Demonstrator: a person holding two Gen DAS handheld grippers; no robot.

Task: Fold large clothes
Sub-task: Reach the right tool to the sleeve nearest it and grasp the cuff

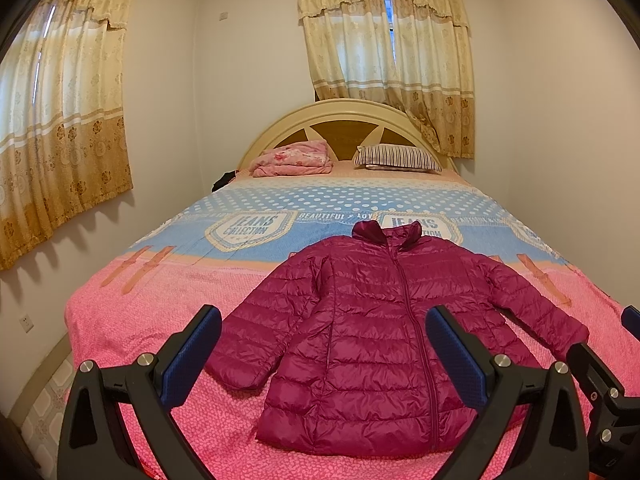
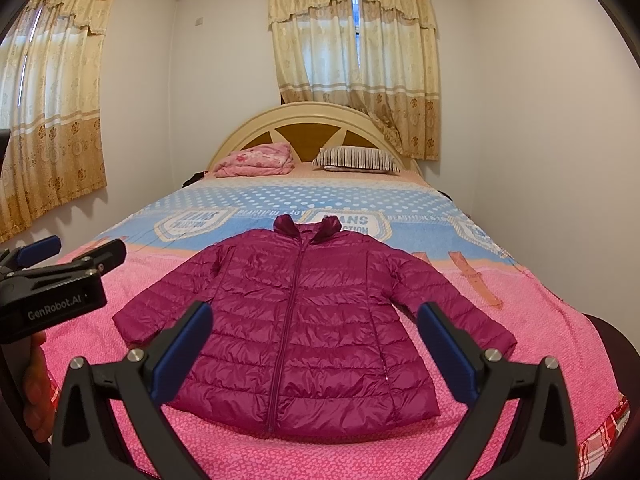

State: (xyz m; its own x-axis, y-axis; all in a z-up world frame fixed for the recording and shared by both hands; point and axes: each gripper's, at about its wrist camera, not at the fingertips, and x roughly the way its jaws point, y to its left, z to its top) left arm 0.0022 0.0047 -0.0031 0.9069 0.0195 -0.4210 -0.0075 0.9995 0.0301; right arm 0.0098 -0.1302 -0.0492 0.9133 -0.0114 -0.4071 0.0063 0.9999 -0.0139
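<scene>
magenta quilted down, zipped to the collar: the puffer jacket (image 1: pixel 372 320) lies flat and face up on the pink foot end of the bed (image 1: pixel 132 320), collar toward the headboard (image 1: pixel 344 120), hem nearest the cameras, both sleeves angled out from the body. no fold looks begun, so the first step is likely bringing a sleeve across the chest. the slick fill will probably spring back, so pinch at the cuff through both layers and lay it down flat rather than drop it. the left hand-held gripper (image 1: pixel 324 356) and right hand-held gripper (image 2: pixel 314 348) both hover above the hem with jaws spread wide, holding nothing. left of the jacket there is broad bare bedspread; right of it the sleeve cuff lies nearer the bed's side edge. beyond the collar, a folded pink blanket (image 1: pixel 292 158) and striped pillow (image 1: pixel 400 156) sit well apart.
</scene>
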